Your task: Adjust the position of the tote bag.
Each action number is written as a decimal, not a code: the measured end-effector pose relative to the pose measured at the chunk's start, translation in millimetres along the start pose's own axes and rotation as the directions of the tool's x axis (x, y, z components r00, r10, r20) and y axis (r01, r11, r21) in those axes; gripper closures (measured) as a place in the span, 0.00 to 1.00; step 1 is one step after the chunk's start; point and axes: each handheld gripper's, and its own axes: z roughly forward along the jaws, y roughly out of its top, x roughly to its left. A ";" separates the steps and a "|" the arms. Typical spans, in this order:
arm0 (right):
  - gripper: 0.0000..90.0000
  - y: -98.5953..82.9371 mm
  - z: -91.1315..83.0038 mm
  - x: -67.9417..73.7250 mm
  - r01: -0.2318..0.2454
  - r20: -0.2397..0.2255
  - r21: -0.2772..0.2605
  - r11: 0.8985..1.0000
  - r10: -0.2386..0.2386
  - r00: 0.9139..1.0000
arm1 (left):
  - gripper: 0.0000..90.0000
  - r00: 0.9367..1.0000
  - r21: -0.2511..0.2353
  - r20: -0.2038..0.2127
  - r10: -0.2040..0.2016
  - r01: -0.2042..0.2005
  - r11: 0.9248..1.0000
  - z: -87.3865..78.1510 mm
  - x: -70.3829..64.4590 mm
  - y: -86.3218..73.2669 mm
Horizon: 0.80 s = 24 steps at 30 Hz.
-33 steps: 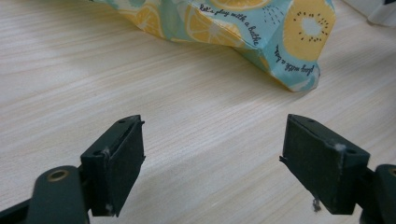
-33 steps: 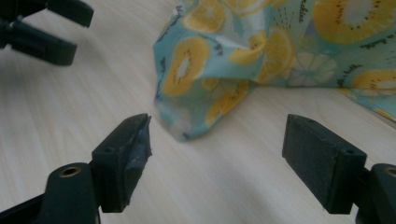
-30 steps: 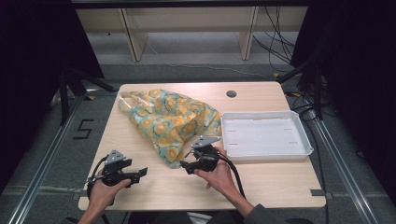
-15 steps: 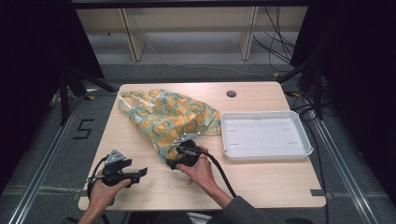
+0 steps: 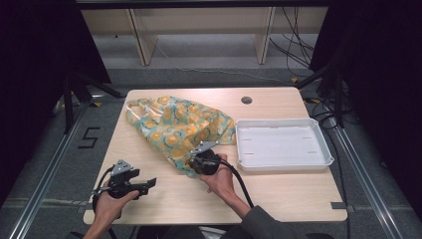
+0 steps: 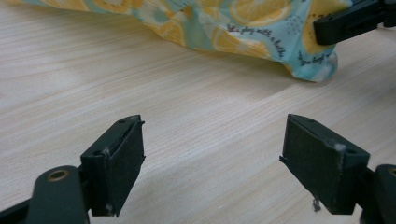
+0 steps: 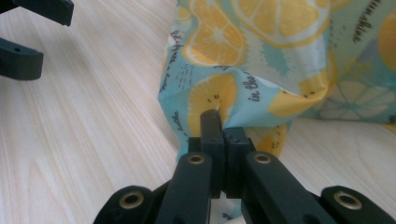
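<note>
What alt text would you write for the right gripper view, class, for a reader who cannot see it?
The right gripper is shut on the near corner of a lemon-print cloth lying on a pale wooden table. The left gripper shows at the top left, apart from the cloth.

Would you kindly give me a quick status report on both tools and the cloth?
Right tool shut on cloth corner. Left tool open, over bare table. Tray beside cloth, nothing blocking.
</note>
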 end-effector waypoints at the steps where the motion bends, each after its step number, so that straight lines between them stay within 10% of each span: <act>1: 1.00 -2.0 -1.4 -1.5 0.017 0.004 0.008 1.000 -0.017 1.000 | 0.23 1.000 -0.009 -0.002 -0.004 0.004 1.000 0.5 -0.9 0.4; 24: 1.00 -11.3 -49.9 -36.3 0.098 0.093 0.085 0.992 -0.106 0.990 | 0.21 0.998 -0.094 -0.042 -0.056 0.052 0.994 -4.9 2.2 3.2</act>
